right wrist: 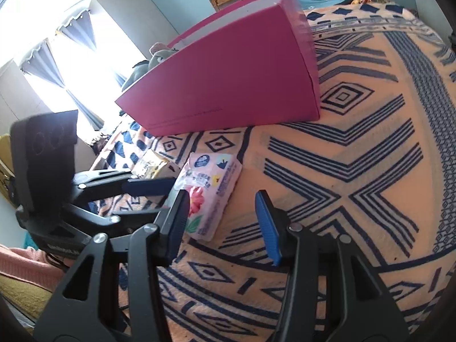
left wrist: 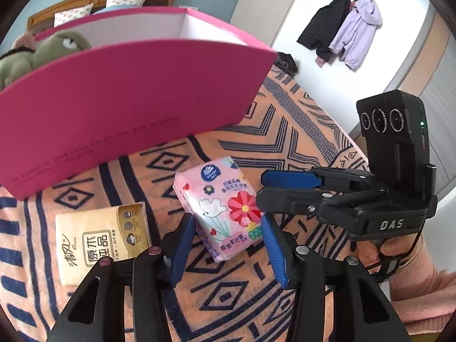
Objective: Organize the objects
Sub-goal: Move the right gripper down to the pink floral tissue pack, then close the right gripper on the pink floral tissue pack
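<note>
A pink flowered tissue pack (left wrist: 219,202) lies tilted on the patterned bedspread (left wrist: 287,131). My left gripper (left wrist: 228,223) is shut on its near end, one blue pad against each side. To its left lies a yellow tissue pack (left wrist: 102,242). From the right, my right gripper (left wrist: 259,189) points at the pink pack's side and stops just short of it. In the right wrist view the right gripper (right wrist: 223,222) is open with only bedspread between its pads. There the pink pack (right wrist: 213,188) sits just past its left finger.
A tall magenta box (left wrist: 128,99) stands open-topped behind the packs, with a green plush toy (left wrist: 42,54) inside at its left end. A hand in a pink sleeve (left wrist: 421,290) holds the right gripper. Coats (left wrist: 342,28) hang on the far wall. A bright window (right wrist: 71,57) is at left.
</note>
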`<state>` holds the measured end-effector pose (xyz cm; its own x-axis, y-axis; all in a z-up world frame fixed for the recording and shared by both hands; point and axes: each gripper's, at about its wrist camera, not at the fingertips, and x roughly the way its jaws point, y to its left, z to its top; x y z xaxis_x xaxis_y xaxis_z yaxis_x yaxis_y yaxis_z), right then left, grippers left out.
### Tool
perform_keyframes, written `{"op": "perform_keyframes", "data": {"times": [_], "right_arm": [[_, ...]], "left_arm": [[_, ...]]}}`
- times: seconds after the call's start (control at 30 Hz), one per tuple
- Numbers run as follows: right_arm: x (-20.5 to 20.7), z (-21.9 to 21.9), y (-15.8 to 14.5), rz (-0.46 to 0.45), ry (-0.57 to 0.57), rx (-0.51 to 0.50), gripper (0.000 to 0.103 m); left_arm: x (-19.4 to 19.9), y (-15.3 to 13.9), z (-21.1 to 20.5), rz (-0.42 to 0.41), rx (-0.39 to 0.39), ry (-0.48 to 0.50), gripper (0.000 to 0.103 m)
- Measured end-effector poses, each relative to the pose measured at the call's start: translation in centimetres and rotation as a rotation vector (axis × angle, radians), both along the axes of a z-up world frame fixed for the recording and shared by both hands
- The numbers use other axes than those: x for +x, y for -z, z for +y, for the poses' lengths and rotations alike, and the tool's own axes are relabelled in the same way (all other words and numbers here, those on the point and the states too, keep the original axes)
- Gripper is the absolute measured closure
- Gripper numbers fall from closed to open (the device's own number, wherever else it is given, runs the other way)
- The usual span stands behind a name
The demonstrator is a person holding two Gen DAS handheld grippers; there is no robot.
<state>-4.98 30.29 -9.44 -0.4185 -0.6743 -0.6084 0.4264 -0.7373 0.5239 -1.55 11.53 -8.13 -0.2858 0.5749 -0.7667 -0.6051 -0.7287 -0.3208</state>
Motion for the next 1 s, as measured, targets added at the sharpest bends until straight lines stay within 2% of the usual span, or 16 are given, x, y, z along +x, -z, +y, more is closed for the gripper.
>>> {"op": "perform_keyframes", "data": {"times": [0.1, 0.3, 0.43, 0.57, 0.67, 1.0], "right_arm": [[-0.2, -0.2, 0.1, 0.003, 0.001, 0.001, 0.052], [-0.3, -0.5, 0.1, 0.001, -0.001, 0.003, 0.052], [-0.5, -0.7, 0.1, 0.001, 0.0, 0.003, 0.052], [-0.6, -0.7, 0.1, -0.001, 0.001, 0.005, 0.054], [-0.5, -0.9, 0.2, -0.003, -0.006, 0.017, 0.06], [-1.4, -0.8, -0.8, 0.021, 0.006, 0.041, 0.061]], "left_arm": [[-0.3, 0.3, -0.3, -0.029, 0.018, -0.013, 0.054], [-0.4, 0.6, -0.5, -0.035, 0.026, -0.028, 0.055], [-0.5, 0.8, -0.3, -0.044, 0.038, -0.026, 0.059], [-0.5, 0.8, -0.4, -0.043, 0.044, -0.03, 0.061], [-0.6, 0.8, -0.5, -0.043, 0.049, -0.032, 0.062], [0.0, 0.2, -0.5, -0.02, 0.028, 0.008, 0.06]]}}
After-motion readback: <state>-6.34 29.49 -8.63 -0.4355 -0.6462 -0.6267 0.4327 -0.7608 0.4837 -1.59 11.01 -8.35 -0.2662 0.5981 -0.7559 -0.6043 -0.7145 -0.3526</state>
